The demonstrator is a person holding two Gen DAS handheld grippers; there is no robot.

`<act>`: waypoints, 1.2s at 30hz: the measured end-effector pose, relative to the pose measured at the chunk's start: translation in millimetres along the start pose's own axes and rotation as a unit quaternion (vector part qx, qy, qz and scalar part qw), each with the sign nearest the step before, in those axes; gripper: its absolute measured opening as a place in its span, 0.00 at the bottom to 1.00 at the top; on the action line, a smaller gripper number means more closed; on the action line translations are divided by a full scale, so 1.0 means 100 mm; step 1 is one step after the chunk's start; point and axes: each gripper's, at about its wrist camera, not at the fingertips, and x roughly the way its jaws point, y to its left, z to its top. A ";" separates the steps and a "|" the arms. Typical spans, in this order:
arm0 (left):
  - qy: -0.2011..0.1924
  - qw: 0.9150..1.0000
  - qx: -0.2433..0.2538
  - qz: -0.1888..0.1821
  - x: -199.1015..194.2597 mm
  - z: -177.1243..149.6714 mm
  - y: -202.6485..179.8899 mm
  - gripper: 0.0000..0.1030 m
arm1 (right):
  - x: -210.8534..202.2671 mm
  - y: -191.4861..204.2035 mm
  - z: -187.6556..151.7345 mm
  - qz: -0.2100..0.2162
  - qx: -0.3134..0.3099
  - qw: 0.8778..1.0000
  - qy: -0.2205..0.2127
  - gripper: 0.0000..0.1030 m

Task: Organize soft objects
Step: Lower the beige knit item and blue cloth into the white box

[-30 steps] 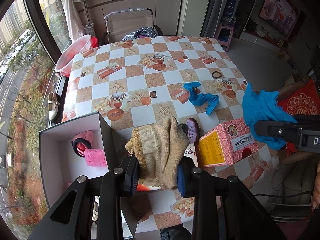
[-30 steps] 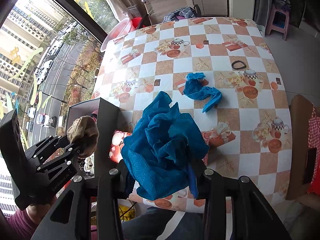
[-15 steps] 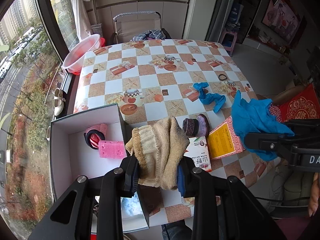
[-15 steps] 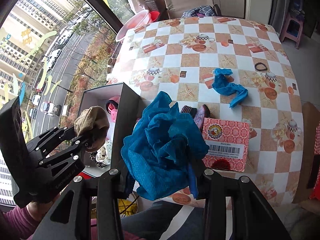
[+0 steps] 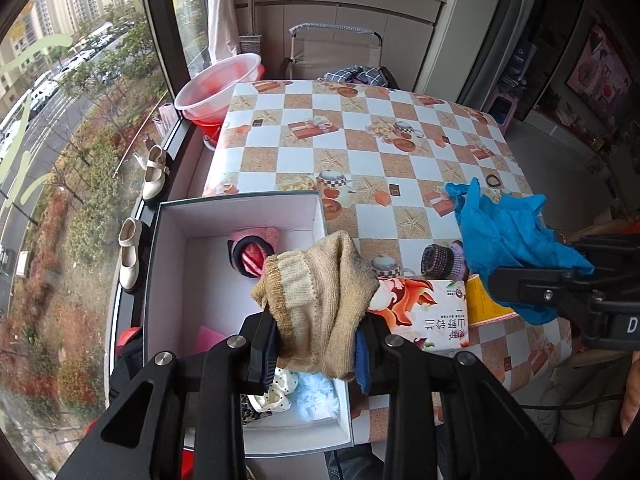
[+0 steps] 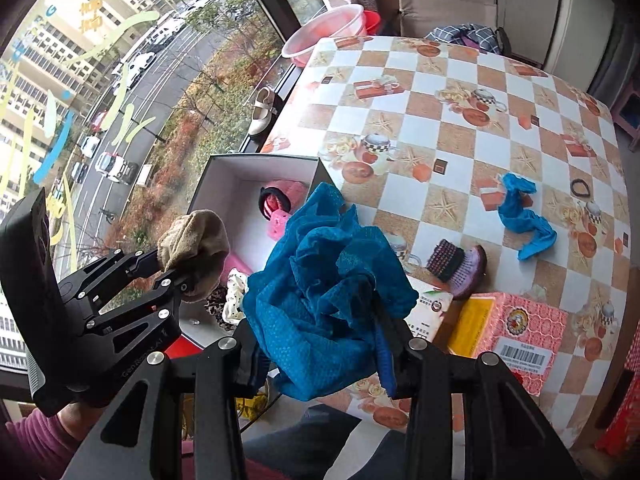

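My left gripper (image 5: 316, 356) is shut on a beige knitted sock (image 5: 320, 300) and hangs over the right side of an open white box (image 5: 172, 248). The same sock (image 6: 192, 244) and left gripper (image 6: 160, 276) show at the left of the right wrist view. My right gripper (image 6: 320, 360) is shut on a crumpled blue mesh cloth (image 6: 324, 300), held above the box's right wall; the cloth (image 5: 508, 240) also appears at the right of the left wrist view. In the box lie a pink item with a black ring (image 5: 252, 252), a pink sponge (image 5: 208, 338) and small fabric pieces (image 5: 296, 396).
On the checkered table (image 5: 360, 148) lie another blue cloth (image 6: 520, 216), a purple knitted slipper (image 6: 460, 266), a black hair tie (image 6: 580, 188), a pink carton (image 6: 520, 336) and a tissue pack (image 5: 424, 312). A pink basin (image 5: 218, 88) and shoes (image 5: 154, 172) sit by the window at left.
Both grippers have moved left with their loads, from above the table and carton to over the box, and both have rolled. The grips are unchanged.
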 end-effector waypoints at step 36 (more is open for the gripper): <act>0.048 0.991 -0.111 0.057 0.37 -0.27 0.83 0.32 | 0.80 0.92 0.56 0.036 -0.128 0.988 0.082 0.43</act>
